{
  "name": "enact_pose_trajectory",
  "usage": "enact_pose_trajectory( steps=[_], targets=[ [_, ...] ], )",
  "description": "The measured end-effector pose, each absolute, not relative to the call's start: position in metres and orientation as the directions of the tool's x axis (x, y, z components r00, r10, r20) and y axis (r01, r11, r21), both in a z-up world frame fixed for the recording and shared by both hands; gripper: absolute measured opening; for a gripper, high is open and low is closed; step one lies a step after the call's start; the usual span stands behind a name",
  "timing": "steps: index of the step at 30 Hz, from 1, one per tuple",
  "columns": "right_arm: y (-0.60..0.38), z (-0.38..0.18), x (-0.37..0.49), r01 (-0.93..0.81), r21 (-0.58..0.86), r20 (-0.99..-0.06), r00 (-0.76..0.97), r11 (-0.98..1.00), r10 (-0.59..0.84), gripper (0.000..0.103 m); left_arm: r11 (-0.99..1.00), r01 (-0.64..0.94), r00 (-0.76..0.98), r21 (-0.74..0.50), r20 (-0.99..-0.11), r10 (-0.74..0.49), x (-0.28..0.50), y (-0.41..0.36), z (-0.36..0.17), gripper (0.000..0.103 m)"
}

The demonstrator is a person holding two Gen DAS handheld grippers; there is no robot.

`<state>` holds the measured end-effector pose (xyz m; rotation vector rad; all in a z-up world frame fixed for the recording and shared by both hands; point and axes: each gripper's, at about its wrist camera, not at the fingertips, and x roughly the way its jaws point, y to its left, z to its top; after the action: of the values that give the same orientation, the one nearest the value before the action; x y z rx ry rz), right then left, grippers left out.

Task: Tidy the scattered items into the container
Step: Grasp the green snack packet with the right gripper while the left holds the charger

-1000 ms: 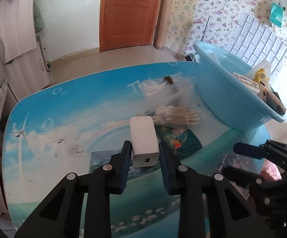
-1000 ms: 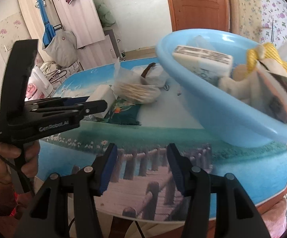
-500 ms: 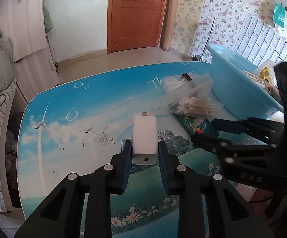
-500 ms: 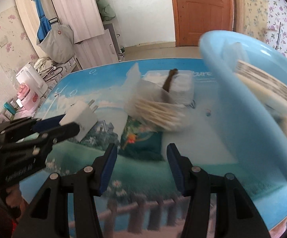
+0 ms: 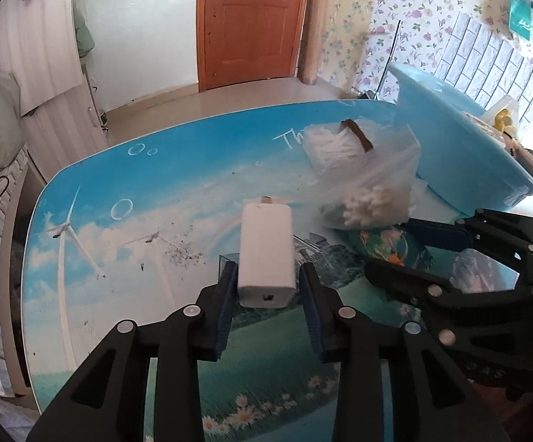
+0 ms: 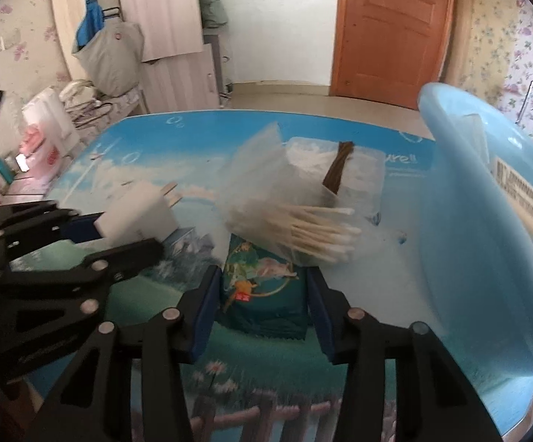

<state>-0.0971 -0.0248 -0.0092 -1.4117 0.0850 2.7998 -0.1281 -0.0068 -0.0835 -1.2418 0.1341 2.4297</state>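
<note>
Now the right gripper (image 6: 260, 304) has swung over, fingers closing around the green packet (image 6: 264, 294), while the left gripper (image 5: 266, 294) has loosened around the white charger (image 5: 266, 254).

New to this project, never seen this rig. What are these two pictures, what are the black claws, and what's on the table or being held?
There is no robot here. A person holds a two-finger gripper in each hand, and a fisheye camera on each looks along its fingers.

In the left wrist view, the left gripper has a white charger between its jaws. They have just been opening, and it is unclear whether the pads press on it.

In the right wrist view, the right gripper has just been closing its jaws around a teal packet lying on the table, with a gap on one side.

A bag of cotton swabs also lies there. The blue basin already holds some items.
</note>
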Motion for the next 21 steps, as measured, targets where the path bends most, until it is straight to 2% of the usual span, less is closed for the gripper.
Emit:
enact_pose_trajectory(
  steps=[10, 15, 19, 21],
  targets=[
    [-0.025, 0.015, -0.059, 0.078, 0.068, -0.796, -0.597, -0.995, -0.101, 0.045, -0.907, -0.406, -0.511, -0.108, -0.797, 0.324, -0.102, -0.008, -0.079, 0.032],
    [-0.009, 0.025, -0.042, 0.06, 0.189, -0.783, -0.594, -0.98, -0.187, 0.045, -0.91, -0.402, -0.51, -0.1, -0.801, 0.313, -0.088, -0.009, -0.078, 0.032],
    [-0.009, 0.023, -0.039, 0.041, 0.122, -0.817, -0.563, -0.992, -0.123, 0.045, -0.915, -0.393, -0.51, -0.094, -0.805, 0.302, -0.083, -0.009, -0.077, 0.032],
    [-0.004, 0.019, -0.037, 0.032, 0.207, -0.818, -0.543, -0.978, -0.191, 0.045, -0.912, -0.4, -0.512, -0.091, -0.803, 0.305, -0.083, -0.01, -0.077, 0.034]
  ],
)
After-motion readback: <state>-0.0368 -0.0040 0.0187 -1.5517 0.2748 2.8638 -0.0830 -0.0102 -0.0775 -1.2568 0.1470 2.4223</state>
